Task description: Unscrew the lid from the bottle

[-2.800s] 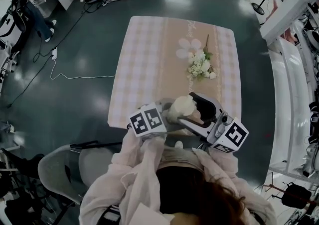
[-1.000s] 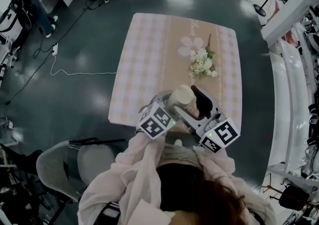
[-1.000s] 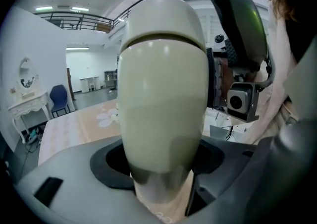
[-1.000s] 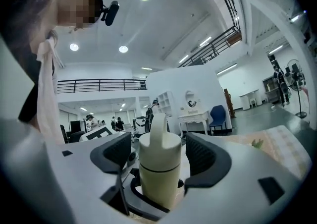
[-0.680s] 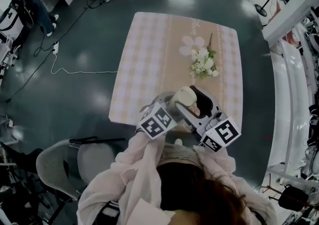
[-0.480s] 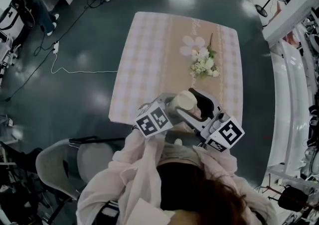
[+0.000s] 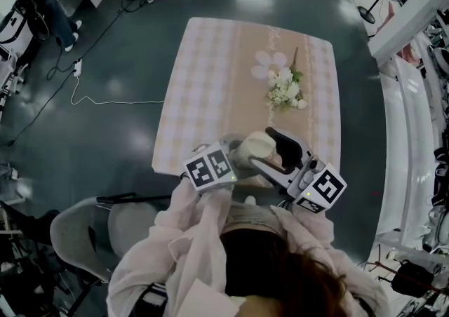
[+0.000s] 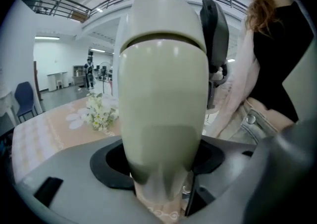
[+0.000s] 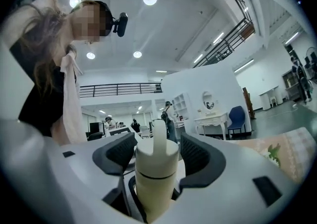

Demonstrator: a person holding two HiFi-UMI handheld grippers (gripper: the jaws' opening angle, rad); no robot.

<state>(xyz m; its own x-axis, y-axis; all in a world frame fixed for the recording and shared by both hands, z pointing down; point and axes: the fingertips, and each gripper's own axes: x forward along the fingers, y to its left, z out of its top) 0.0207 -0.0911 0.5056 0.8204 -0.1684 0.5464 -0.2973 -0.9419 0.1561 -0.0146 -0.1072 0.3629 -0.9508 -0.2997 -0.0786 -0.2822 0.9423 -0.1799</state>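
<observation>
Left gripper (image 8: 159,171): clamped round the body of the cream plastic bottle (image 8: 163,114).
Right gripper (image 9: 157,154): my jaws have just been closing; the pads now press the bottle's cream round lid (image 9: 156,164).
Bottle's place: held between both grippers, above the near end of the pink checked table (image 7: 203,84).

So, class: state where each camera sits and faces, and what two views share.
Head view: head-mounted, facing steeply down at the checked table; person's sleeves, left gripper, right gripper show.
Left gripper view: along left gripper's jaws clamping the rounded cream bottle; torso beside.
Right gripper view: along right gripper's jaws that have just been closing on its cream lid; hair behind.
All share the bottle.
</observation>
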